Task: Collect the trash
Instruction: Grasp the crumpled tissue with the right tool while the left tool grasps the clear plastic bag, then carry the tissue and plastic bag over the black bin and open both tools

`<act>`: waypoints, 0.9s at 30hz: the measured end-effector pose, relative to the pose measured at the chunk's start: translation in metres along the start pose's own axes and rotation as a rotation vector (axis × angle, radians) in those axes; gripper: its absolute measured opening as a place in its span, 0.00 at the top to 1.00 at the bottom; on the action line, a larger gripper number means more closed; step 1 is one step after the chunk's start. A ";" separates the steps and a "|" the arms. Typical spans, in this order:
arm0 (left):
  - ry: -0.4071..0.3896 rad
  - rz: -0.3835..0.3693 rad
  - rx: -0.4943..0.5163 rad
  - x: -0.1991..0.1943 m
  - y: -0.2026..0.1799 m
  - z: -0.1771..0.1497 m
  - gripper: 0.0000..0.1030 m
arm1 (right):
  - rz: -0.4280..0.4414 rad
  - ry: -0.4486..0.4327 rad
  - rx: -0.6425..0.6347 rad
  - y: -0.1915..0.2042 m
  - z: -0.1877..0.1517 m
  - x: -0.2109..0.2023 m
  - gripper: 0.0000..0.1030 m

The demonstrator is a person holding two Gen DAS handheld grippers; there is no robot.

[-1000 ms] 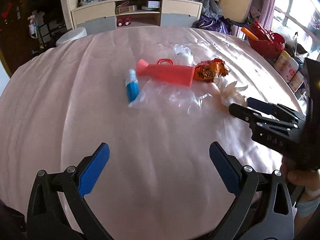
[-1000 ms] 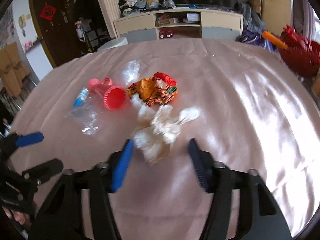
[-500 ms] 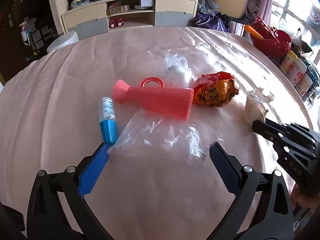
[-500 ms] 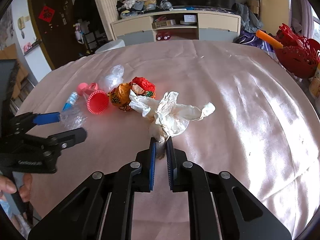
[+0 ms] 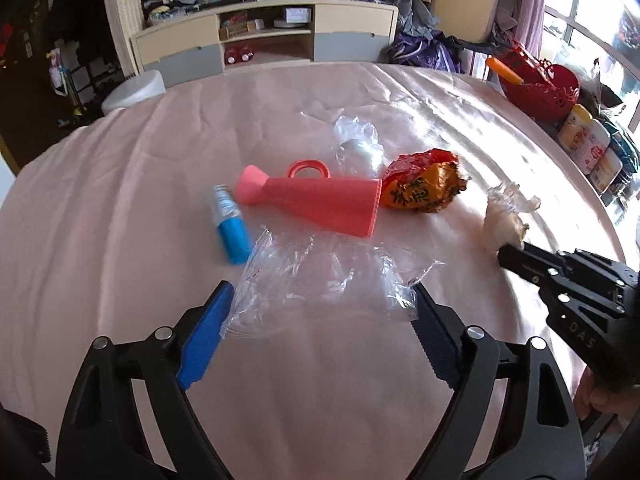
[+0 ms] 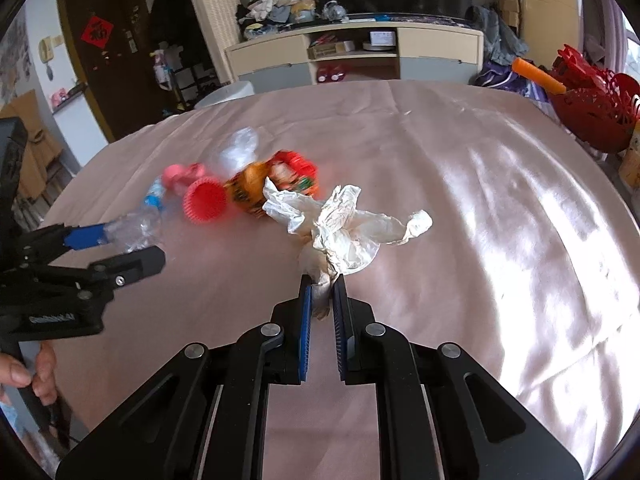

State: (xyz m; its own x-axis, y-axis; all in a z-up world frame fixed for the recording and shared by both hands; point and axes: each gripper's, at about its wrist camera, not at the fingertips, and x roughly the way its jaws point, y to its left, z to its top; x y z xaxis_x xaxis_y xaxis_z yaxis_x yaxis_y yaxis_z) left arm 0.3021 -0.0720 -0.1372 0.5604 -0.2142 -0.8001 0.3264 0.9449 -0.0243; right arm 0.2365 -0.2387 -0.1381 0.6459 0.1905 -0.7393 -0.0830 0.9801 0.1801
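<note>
The right gripper (image 6: 322, 286) slants down toward the round table covered in pale pink satin cloth (image 6: 480, 208), its blue-padded jaws pressed together on the lower end of a crumpled white paper tissue (image 6: 344, 232), which fans out above the pads. In the left wrist view the same gripper (image 5: 508, 254) reaches in from the right edge with the tissue (image 5: 502, 220) at its tip.

The left gripper (image 5: 320, 316) also tilts downward, its jaws spread wide but just now closing in; a crinkled clear plastic bag (image 5: 320, 276) lies flat on the cloth between the blue pads, whose tips sit at its edges without squeezing it. A hand (image 6: 30, 376) grips that tool's handle at the lower left of the right wrist view.

Just beyond the bag lie a small blue-capped clear tube (image 5: 230, 226), a coral-pink plastic cone with a ring handle (image 5: 320, 200), a crumpled orange and red foil snack wrapper (image 5: 422, 188) touching the cone's wide end, and another clear plastic scrap (image 5: 358, 144) behind them.
</note>
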 end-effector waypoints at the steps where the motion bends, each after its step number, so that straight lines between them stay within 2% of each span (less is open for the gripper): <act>1: -0.005 0.004 -0.001 -0.005 0.001 -0.003 0.21 | 0.005 -0.002 -0.003 0.003 -0.002 -0.003 0.88; 7: -0.043 0.016 -0.019 -0.051 0.001 -0.035 0.21 | 0.039 -0.042 -0.021 0.020 -0.020 -0.040 0.88; 15: -0.057 0.004 -0.034 -0.102 -0.017 -0.099 0.21 | 0.079 -0.066 -0.046 0.040 -0.058 -0.092 0.88; 21: -0.035 -0.007 -0.055 -0.116 -0.033 -0.144 0.21 | 0.088 -0.046 -0.077 0.049 -0.092 -0.113 0.88; 27: 0.020 -0.015 -0.073 -0.110 -0.039 -0.186 0.21 | 0.118 -0.017 -0.060 0.052 -0.122 -0.117 0.88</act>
State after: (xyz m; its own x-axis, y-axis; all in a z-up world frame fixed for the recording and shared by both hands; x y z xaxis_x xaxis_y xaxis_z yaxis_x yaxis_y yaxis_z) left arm 0.0856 -0.0395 -0.1599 0.5398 -0.2245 -0.8113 0.2783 0.9572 -0.0797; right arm 0.0644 -0.2031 -0.1217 0.6417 0.3040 -0.7041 -0.2037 0.9527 0.2257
